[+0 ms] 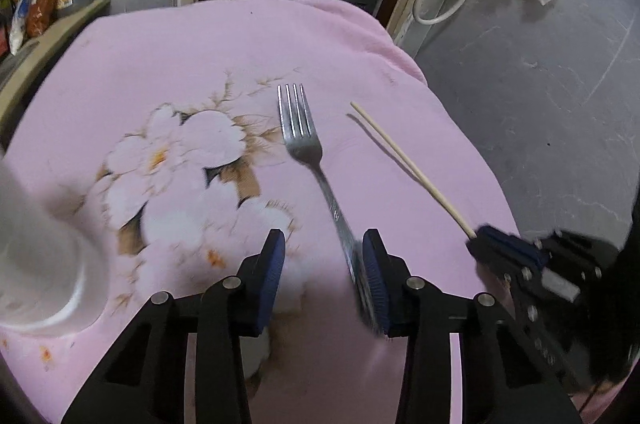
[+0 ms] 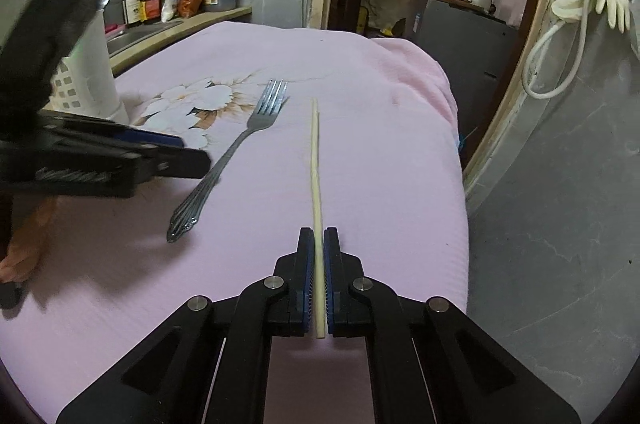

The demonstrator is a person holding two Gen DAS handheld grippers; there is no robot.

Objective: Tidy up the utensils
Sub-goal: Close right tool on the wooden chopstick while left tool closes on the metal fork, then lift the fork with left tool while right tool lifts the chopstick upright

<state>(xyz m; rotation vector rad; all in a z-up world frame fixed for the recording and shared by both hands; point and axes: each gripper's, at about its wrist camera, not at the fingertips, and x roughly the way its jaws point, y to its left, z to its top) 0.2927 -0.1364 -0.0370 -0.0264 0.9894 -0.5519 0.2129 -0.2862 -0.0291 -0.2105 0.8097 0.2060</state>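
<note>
The right claw (image 2: pixel 319 256) was closed on a thin, pale wooden chopstick (image 2: pixel 315 160), whose near end was pinched between the blue ribbed pads while the rest of it ran straight ahead of the claw over the pink, flower-printed cloth (image 2: pixel 380 160) covering the desk. The left claw (image 1: pixel 324 256) was partly open around the handle of a silver metal fork (image 1: pixel 306 144). The handle was seen lying against the right-hand pad, with a clear gap left to the other pad, so no grip had been made. The tines pointed away ahead of that claw, and the fork was still flat on the cloth, just to the left of the chopstick.

A white plastic utensil holder with a perforated base (image 2: pixel 90 80) was seen to the far left of the right claw and close on the left of the left claw; it was judged to be where both pieces belonged.

For the step in hand to be done well, the left claw would best be centred on the handle before being closed, so that the fork is not pushed sideways or pivoted. The handle looked slim and smooth, so a firm, square pinch low against the cloth was judged advisable. The chopstick, held at one end only, was expected to droop or swing unless lifted gently.
</note>
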